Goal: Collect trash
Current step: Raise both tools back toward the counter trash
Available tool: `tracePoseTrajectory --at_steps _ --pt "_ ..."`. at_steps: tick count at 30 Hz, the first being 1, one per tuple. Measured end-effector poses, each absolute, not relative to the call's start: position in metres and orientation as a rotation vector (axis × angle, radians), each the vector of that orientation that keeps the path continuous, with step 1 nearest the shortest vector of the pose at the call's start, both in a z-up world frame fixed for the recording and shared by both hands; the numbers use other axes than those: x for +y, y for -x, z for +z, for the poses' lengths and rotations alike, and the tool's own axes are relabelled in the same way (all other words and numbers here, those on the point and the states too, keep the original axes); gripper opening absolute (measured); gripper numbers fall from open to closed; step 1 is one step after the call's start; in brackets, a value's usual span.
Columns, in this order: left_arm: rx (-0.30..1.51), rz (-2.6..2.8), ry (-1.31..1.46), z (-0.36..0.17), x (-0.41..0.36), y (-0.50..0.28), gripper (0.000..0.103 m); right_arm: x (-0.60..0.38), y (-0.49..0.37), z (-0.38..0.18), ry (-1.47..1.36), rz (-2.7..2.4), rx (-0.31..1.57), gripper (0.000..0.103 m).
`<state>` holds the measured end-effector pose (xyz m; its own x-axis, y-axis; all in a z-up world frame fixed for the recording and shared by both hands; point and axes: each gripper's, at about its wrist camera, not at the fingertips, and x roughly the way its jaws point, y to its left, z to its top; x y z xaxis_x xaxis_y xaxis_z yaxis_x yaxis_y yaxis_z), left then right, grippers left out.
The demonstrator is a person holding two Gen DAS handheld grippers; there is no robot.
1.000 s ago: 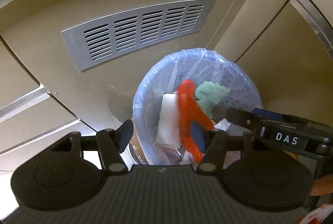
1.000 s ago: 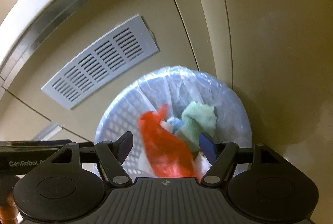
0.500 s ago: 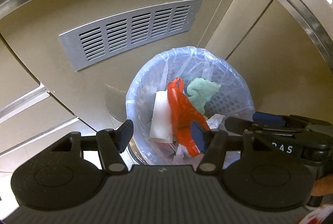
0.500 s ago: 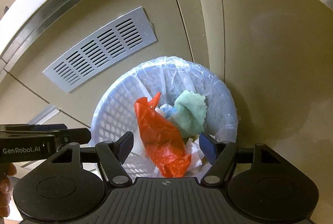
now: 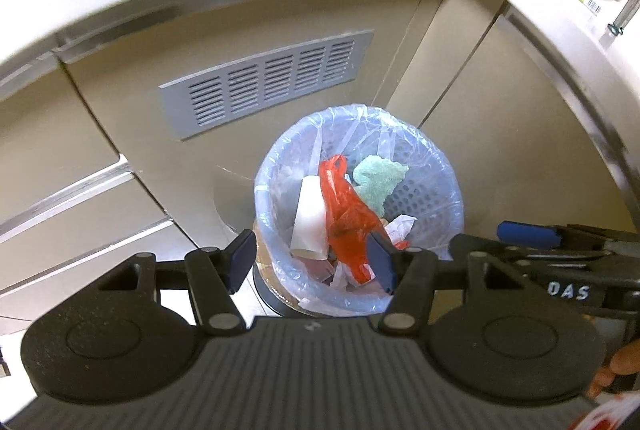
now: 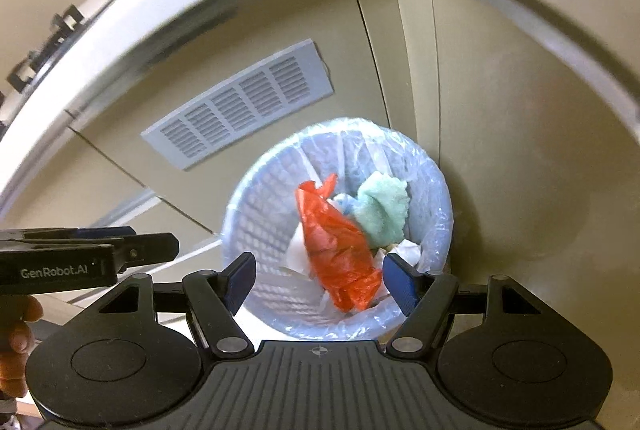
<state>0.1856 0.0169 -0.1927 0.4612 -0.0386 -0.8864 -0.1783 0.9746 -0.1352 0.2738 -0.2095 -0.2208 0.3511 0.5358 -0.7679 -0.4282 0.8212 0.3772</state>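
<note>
The fingers of my left gripper (image 5: 312, 262) and right gripper (image 6: 320, 284) were both spread wide and held nothing. The red bag (image 6: 336, 246), green cloth (image 6: 382, 212) and white cup (image 5: 308, 220) lay inside the lined bin (image 5: 448, 190). I judged this drop finished; whether other trash was left I could not see.

You see one trash basket (image 5: 448, 186) with one clear liner bag (image 5: 276, 166) in it. Inside you count one orange plastic bag (image 5: 344, 214), one green crumpled cloth (image 5: 378, 180), one white cup (image 5: 308, 220) and some white paper scraps (image 5: 400, 226), number unclear. Behind it you see one grey vent grille (image 5: 266, 82).
</note>
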Motion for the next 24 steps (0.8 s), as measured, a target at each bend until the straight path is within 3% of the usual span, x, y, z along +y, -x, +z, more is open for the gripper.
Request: tracePoseTrajectory --at_steps 24 --pt "0.876 0.087 0.184 -0.08 -0.01 -0.164 0.058 -0.282 -0.256 -0.112 -0.211 0.637 0.786 0.07"
